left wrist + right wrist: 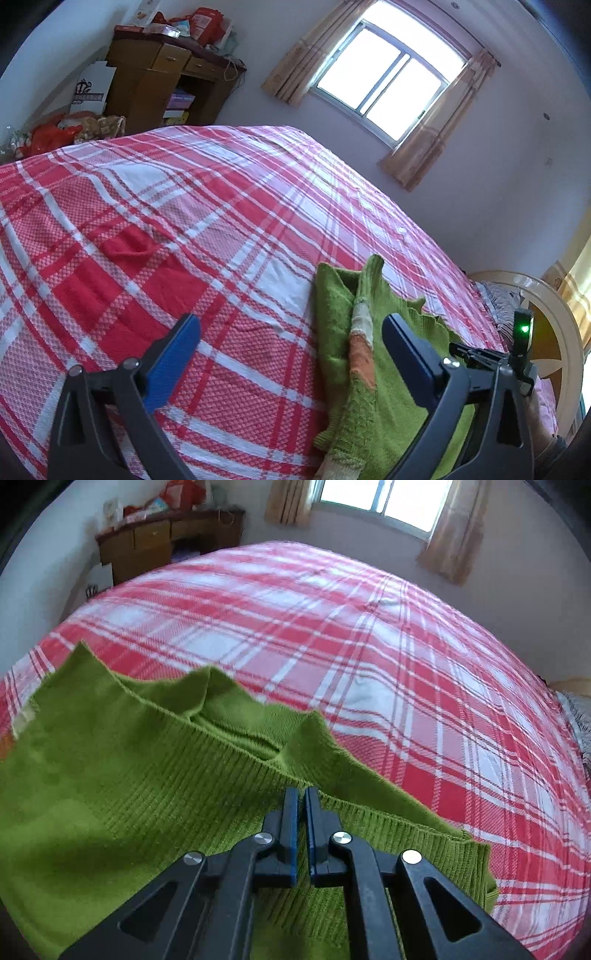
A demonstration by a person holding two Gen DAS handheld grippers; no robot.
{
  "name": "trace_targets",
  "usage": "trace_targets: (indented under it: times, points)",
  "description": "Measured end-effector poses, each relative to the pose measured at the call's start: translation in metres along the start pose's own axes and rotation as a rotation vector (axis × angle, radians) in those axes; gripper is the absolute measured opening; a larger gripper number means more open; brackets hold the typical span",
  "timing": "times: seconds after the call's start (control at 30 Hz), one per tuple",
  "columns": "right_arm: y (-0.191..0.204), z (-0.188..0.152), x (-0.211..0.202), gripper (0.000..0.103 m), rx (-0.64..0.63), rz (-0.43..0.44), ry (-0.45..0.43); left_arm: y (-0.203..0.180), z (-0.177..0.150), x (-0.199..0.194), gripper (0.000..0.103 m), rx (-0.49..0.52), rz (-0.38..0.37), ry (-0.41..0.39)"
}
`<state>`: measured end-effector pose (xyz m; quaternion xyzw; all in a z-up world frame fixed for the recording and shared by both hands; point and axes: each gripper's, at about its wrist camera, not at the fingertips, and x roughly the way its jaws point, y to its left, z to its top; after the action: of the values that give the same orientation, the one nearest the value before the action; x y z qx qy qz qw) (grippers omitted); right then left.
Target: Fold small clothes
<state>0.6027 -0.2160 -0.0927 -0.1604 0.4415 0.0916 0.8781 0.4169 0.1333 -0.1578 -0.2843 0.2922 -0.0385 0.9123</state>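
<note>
While the green knitted sweater [122, 775] lay on the red-and-white plaid bedspread [155, 236] at five o'clock, the right gripper [302, 794] pinched its ribbed edge; the left gripper [291, 328] stood released, empty.

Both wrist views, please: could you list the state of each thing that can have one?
Left gripper: open, holding nothing.
Right gripper: shut on the green sweater's ribbed edge.
Green sweater: partly folded, lying on the bed.
Bedsheet: spread, slightly wrinkled.
Curtains: drawn open.
</note>
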Motion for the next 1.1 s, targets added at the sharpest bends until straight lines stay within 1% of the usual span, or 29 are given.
trace_targets:
  times: [0.03, 0.07, 0.1, 0.13, 0.2, 0.27, 0.3, 0.37, 0.4, 0.43, 0.47, 0.5, 0.57, 0.6, 0.63, 0.67, 0.7, 0.73, 0.8, 0.93, 1.0, 1.1]
  points:
    - [-0.003, -0.001, -0.004, 0.021, 0.018, -0.014, 0.003, 0.000, 0.000, 0.000, 0.101, 0.003, 0.004, 0.001]
    - [-0.009, -0.004, -0.011, 0.038, 0.042, -0.037, 0.005, 0.000, 0.000, 0.000, 0.102, 0.006, 0.006, 0.003]
    - [-0.013, -0.006, -0.018, 0.046, 0.056, -0.040, -0.006, 0.000, 0.000, 0.000, 0.103, 0.007, 0.005, 0.006]
    - [-0.020, -0.013, -0.034, 0.052, 0.078, -0.038, -0.040, 0.001, 0.000, -0.002, 0.103, 0.003, 0.015, -0.001]
    - [-0.030, -0.027, -0.061, 0.052, 0.113, -0.028, -0.079, 0.000, -0.001, -0.008, 0.103, 0.005, 0.058, -0.021]
    - [-0.039, -0.048, -0.089, 0.052, 0.159, 0.023, -0.112, -0.004, -0.003, -0.021, 0.103, 0.027, 0.110, -0.060]
    - [-0.041, -0.061, -0.102, 0.053, 0.178, 0.057, -0.131, -0.009, -0.005, -0.027, 0.103, 0.051, 0.135, -0.074]
    - [-0.042, -0.094, -0.124, 0.053, 0.192, 0.107, -0.146, -0.024, -0.008, -0.033, 0.103, 0.132, 0.172, -0.067]
    - [-0.040, -0.105, -0.129, 0.053, 0.193, 0.113, -0.148, -0.032, -0.011, -0.034, 0.103, 0.180, 0.194, -0.054]
    - [-0.039, -0.121, -0.134, 0.053, 0.195, 0.128, -0.144, -0.043, -0.014, -0.033, 0.103, 0.238, 0.201, -0.030]
    - [-0.038, -0.132, -0.133, 0.053, 0.197, 0.136, -0.133, -0.050, -0.017, -0.031, 0.103, 0.279, 0.195, -0.013]
    - [-0.036, -0.141, -0.129, 0.053, 0.201, 0.132, -0.111, -0.057, -0.020, -0.028, 0.103, 0.325, 0.209, 0.011]
    - [-0.039, -0.162, -0.116, 0.053, 0.225, 0.105, -0.045, -0.069, -0.026, -0.016, 0.103, 0.411, 0.277, 0.054]
    - [-0.042, -0.170, -0.112, 0.053, 0.239, 0.108, -0.034, -0.072, -0.028, -0.008, 0.103, 0.451, 0.336, 0.071]
    - [-0.043, -0.178, -0.115, 0.053, 0.250, 0.116, -0.056, -0.072, -0.030, -0.001, 0.103, 0.475, 0.400, 0.084]
    - [-0.044, -0.183, -0.117, 0.053, 0.258, 0.119, -0.067, -0.070, -0.032, 0.006, 0.103, 0.486, 0.431, 0.102]
    - [-0.043, -0.185, -0.117, 0.053, 0.261, 0.119, -0.069, -0.067, -0.034, 0.014, 0.103, 0.490, 0.440, 0.135]
    - [-0.042, -0.185, -0.117, 0.053, 0.259, 0.116, -0.072, -0.063, -0.034, 0.018, 0.103, 0.478, 0.433, 0.159]
    - [-0.043, -0.182, -0.116, 0.054, 0.258, 0.112, -0.066, -0.062, -0.031, 0.016, 0.103, 0.466, 0.433, 0.157]
    - [-0.037, -0.178, -0.124, 0.054, 0.263, 0.066, -0.058, -0.067, -0.033, 0.011, 0.103, 0.524, 0.447, 0.144]
    - [-0.028, -0.176, -0.136, 0.054, 0.255, 0.066, -0.088, -0.067, -0.032, 0.011, 0.103, 0.552, 0.440, 0.141]
    - [0.000, -0.168, -0.147, 0.054, 0.181, 0.075, -0.119, -0.066, -0.029, 0.013, 0.103, 0.533, 0.416, 0.148]
